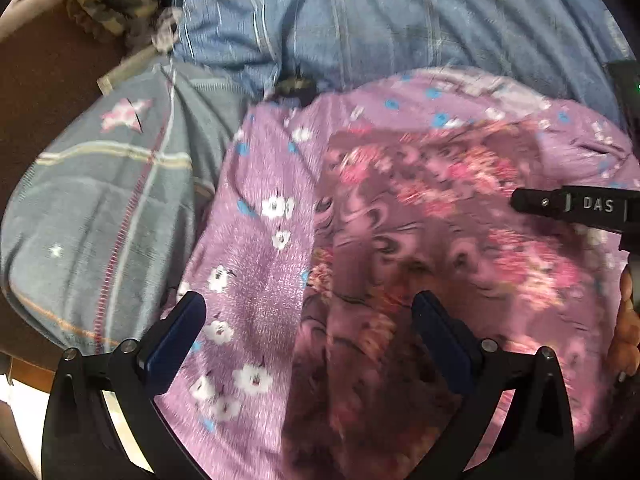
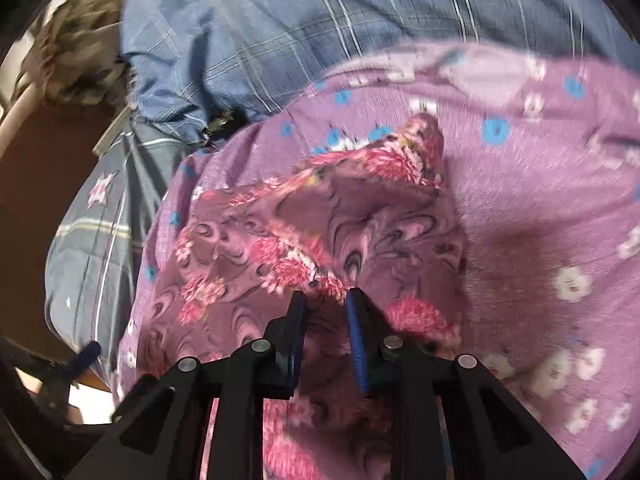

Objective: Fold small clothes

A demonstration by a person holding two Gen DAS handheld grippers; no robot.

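Note:
A small mauve garment (image 1: 420, 220) with pink flowers and dark swirls lies rumpled on a lilac fleece blanket (image 1: 260, 280) printed with white and blue blossoms. My left gripper (image 1: 308, 304) hovers over the garment's near left edge, open wide, with nothing between its pads. In the right wrist view the same garment (image 2: 320, 216) has one corner peaked up. My right gripper (image 2: 326, 300) sits low over it with a narrow gap between the blue pads, which do not pinch the cloth. One black finger (image 1: 560, 204) of the right gripper reaches in from the right.
A grey-blue checked cloth (image 1: 100, 220) with a pink star lies left of the blanket. Blue striped fabric (image 1: 360, 20) fills the back, with a camouflage cloth (image 1: 104, 0) at the far left. Brown surface (image 1: 40, 100) shows at the left. A hand (image 1: 628, 320) is at the right edge.

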